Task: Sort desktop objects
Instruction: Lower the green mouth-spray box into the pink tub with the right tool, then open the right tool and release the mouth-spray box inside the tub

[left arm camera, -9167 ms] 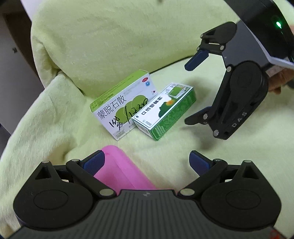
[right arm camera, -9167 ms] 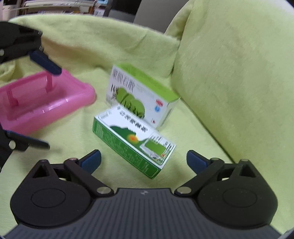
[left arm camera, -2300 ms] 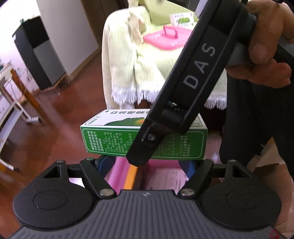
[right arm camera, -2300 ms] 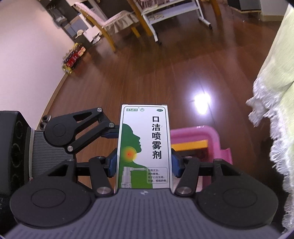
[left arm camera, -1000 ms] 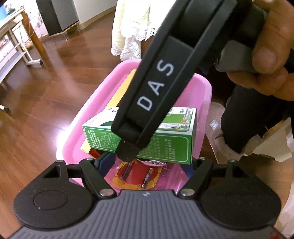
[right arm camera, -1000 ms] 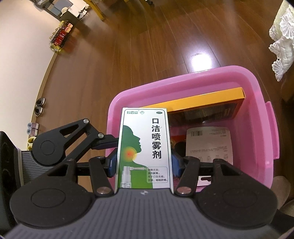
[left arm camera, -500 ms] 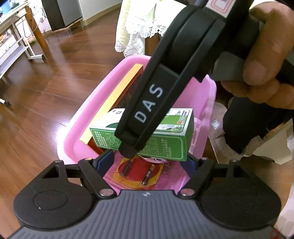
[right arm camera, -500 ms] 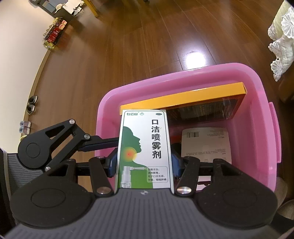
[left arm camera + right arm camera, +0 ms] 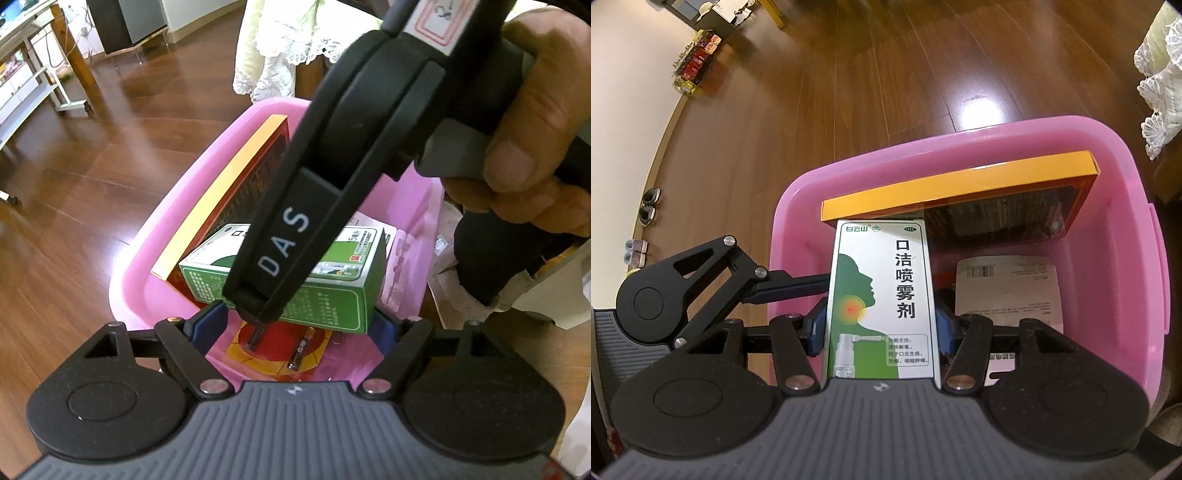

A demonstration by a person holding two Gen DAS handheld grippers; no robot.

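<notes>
A green and white spray box (image 9: 882,306) sits between the blue pads of my right gripper (image 9: 882,326), which is shut on its long sides. It hangs just above the open pink bin (image 9: 960,147). In the left wrist view the same box (image 9: 332,295) lies crosswise under the right gripper's black linkage marked DAS (image 9: 284,240). My left gripper (image 9: 295,326) is open with nothing between its pads, close beside the box and over the bin's near rim (image 9: 129,273). One of its fingers (image 9: 790,286) reaches in from the left behind the box.
In the bin an orange-edged dark box (image 9: 960,192) leans on the far wall. A white printed sheet (image 9: 1008,284) and a red and yellow pack with batteries (image 9: 295,343) lie on the bottom. A hand (image 9: 535,147) holds the right gripper. Lace-edged cloth (image 9: 280,55) hangs beyond the bin, over the wooden floor (image 9: 849,92).
Both grippers have come down closer to the pink bin, which now fills more of each view. The spray box has stayed in the right gripper's hold.
</notes>
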